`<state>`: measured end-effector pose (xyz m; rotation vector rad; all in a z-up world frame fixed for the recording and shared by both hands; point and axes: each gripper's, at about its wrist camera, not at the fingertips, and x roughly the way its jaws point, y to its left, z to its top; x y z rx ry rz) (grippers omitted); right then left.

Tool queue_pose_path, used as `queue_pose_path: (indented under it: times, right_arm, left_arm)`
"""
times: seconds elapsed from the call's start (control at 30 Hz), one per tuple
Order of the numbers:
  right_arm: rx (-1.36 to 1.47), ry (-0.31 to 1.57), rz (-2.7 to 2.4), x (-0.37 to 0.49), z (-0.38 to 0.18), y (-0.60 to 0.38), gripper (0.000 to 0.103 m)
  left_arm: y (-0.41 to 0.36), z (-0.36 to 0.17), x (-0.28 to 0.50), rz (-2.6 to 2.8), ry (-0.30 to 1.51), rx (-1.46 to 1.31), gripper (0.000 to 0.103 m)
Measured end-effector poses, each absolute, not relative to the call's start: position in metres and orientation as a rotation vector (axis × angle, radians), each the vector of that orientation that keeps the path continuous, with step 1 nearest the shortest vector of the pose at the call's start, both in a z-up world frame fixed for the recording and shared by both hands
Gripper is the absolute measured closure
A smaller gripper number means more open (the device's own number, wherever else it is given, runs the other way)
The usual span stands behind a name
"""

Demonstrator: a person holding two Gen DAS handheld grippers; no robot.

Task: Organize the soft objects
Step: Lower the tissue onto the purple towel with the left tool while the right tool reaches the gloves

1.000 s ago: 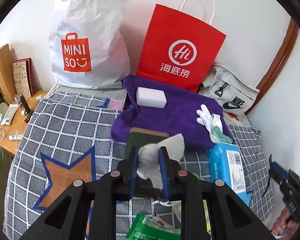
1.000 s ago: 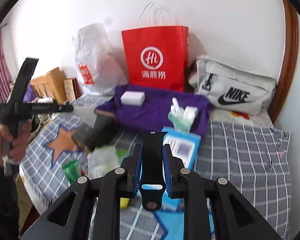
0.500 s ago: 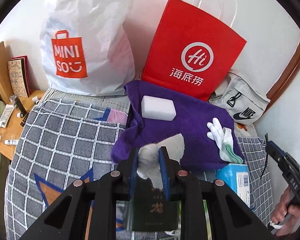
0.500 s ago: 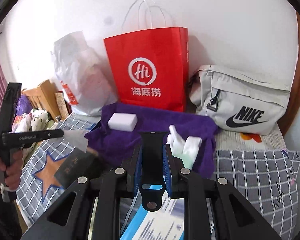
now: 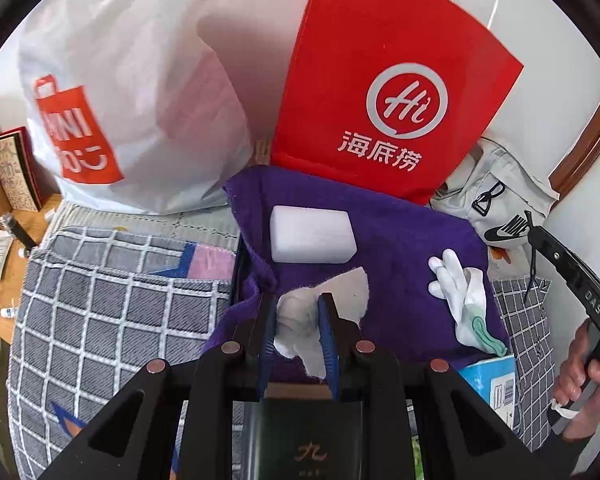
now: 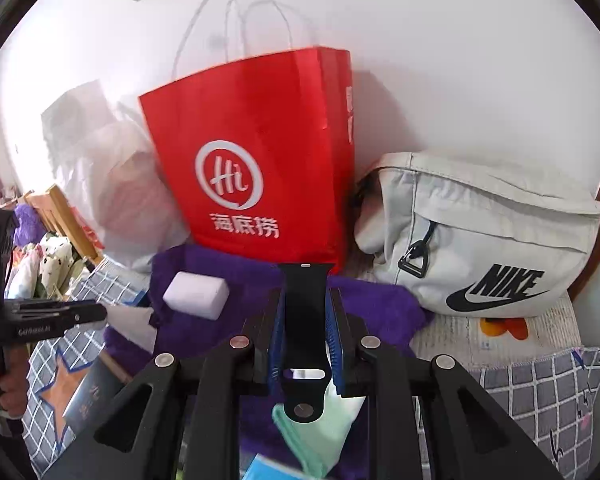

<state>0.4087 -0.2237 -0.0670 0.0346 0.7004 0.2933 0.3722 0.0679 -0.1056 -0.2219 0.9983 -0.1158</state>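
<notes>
My left gripper (image 5: 298, 308) is shut on a crumpled white cloth (image 5: 340, 292), held just over the near edge of a purple towel (image 5: 396, 264). On the towel lie a white sponge block (image 5: 312, 234) and a white glove (image 5: 458, 296). My right gripper (image 6: 304, 300) is shut on a black strap (image 6: 304, 320) above the same purple towel (image 6: 228, 268), with the sponge block (image 6: 196, 294) to its left and the glove (image 6: 324, 428) under it. The left gripper (image 6: 96, 314) with its cloth shows at the left of the right wrist view.
A red paper bag (image 5: 384, 100), a white plastic shopping bag (image 5: 120, 100) and a grey Nike bag (image 6: 480, 236) stand against the wall behind the towel. A dark box (image 5: 308, 440) and a blue tissue pack (image 5: 492, 376) lie on the checked bedspread (image 5: 100, 300). A wooden side table (image 5: 8, 264) is at left.
Both grippers have moved forward toward the purple towel and the bags, which now look larger and closer. Each keeps its hold, the left on the cloth and the right on the strap.
</notes>
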Motion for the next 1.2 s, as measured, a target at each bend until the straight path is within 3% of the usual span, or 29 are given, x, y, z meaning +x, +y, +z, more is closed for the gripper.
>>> queue_pose_path:
  times: [0.9,0.97,1.03,1.07,1.1,1.2]
  right_arm:
    - [0.099,0.92,0.259,0.468,-0.155,-0.254,0.082]
    - [0.098,0.918,0.263,0.467,-0.155,-0.254,0.082]
    - [0.092,0.919,0.269,0.465,-0.153,-0.253,0.076]
    - [0.089,0.917,0.27,0.465,-0.151,-0.253,0.065]
    - [0.087,0.905,0.268,0.463,-0.149,-0.254,0.054]
    - [0.096,0.865,0.28,0.456,-0.139,-0.254,0.046]
  left_arm:
    - [0.051,-0.167,0.416,-0.167,1.154,-0.197,0.08]
    - [0.054,-0.168,0.417,-0.161,1.164,-0.209,0.077]
    - [0.059,-0.169,0.417,-0.153,1.175,-0.215,0.06]
    - [0.06,-0.167,0.417,-0.146,1.171,-0.212,0.054]
    - [0.06,-0.164,0.416,-0.142,1.157,-0.209,0.041]
    - [0.059,-0.152,0.412,-0.139,1.118,-0.187,0.037]
